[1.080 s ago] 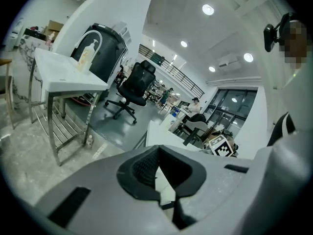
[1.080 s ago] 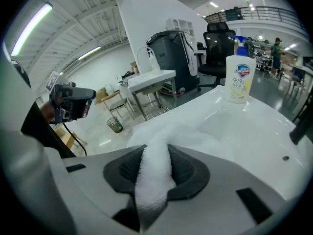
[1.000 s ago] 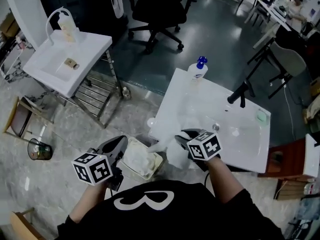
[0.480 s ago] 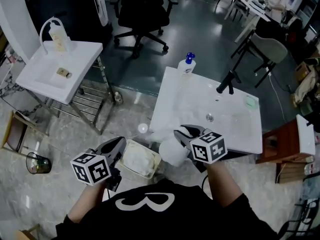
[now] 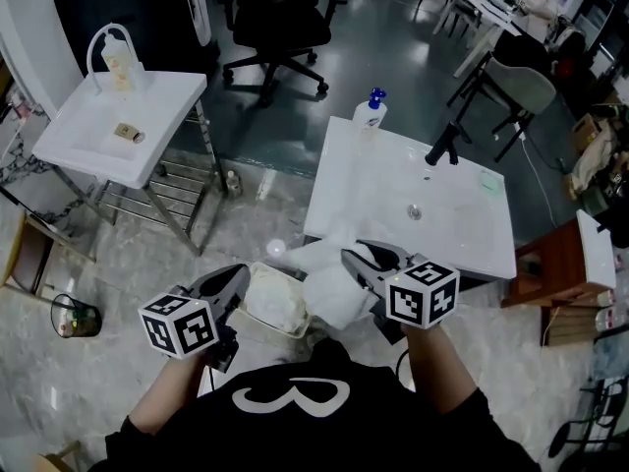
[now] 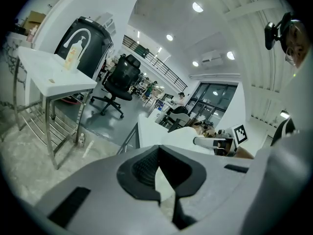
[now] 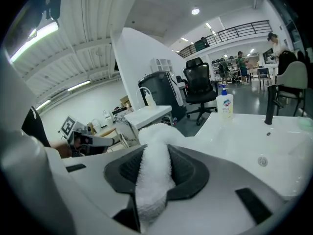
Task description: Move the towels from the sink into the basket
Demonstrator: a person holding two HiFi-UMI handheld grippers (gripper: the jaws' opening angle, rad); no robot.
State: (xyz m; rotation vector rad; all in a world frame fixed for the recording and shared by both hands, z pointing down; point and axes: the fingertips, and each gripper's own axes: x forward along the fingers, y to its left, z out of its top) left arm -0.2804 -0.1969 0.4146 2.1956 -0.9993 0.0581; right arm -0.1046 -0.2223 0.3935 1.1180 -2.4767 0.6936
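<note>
one white terry towel (image 5: 332, 293) is pinched between the jaws of the right gripper (image 5: 359, 259), hanging at the near left corner of the white rectangular sink (image 5: 462, 249), just beside the pale floor basket (image 5: 280, 330). the left gripper's (image 5: 226, 283) jaws stand slightly apart, empty.
</note>
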